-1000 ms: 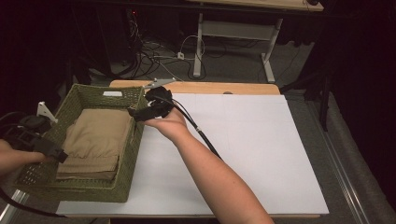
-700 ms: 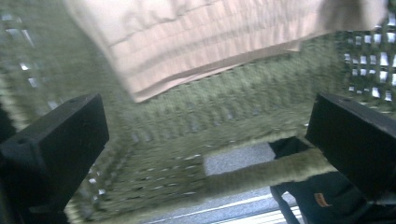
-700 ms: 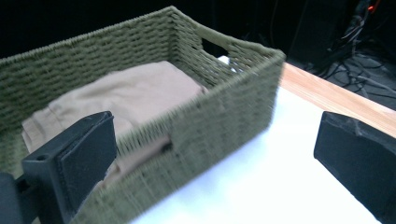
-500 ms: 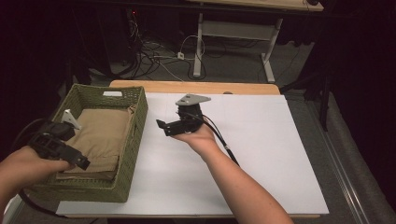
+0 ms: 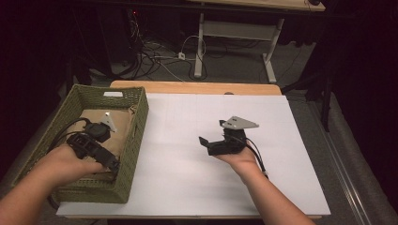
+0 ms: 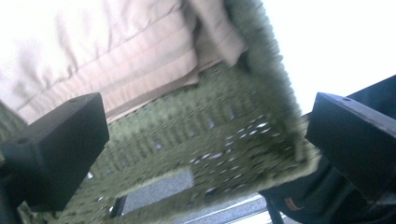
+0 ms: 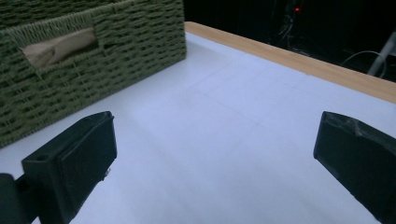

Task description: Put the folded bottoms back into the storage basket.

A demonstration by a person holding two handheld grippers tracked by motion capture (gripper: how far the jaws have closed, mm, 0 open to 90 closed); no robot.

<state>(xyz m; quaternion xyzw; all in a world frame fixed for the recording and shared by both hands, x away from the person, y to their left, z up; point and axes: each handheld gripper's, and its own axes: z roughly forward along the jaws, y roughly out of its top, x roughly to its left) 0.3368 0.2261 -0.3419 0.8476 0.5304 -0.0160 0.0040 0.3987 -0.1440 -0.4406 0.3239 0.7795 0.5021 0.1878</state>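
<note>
Item one: a green woven basket (image 5: 136,140) at the left edge of the worktop (image 5: 187,187), which is covered by a white sheet. Inside it we record a folded beige cloth (image 5: 123,123), lying flat against the basket floor; in the right gripper view the cloth shows through the handle slot in the basket wall.

Item two: the left hand-held gripper (image 5: 110,161), held over the near right part of the basket above the cloth. In the left gripper view we see its jaws set wide apart, nothing between them, with the cloth (image 6: 116,56) and the basket's inner wall (image 6: 224,135) beyond.

Item three: the right hand-held gripper (image 5: 206,143), held above the bare middle of the worktop, well apart from the basket and pointing toward it. We note its jaws spread wide and empty, with the white sheet beneath them and the basket wall (image 7: 93,60) at upper left.
</note>
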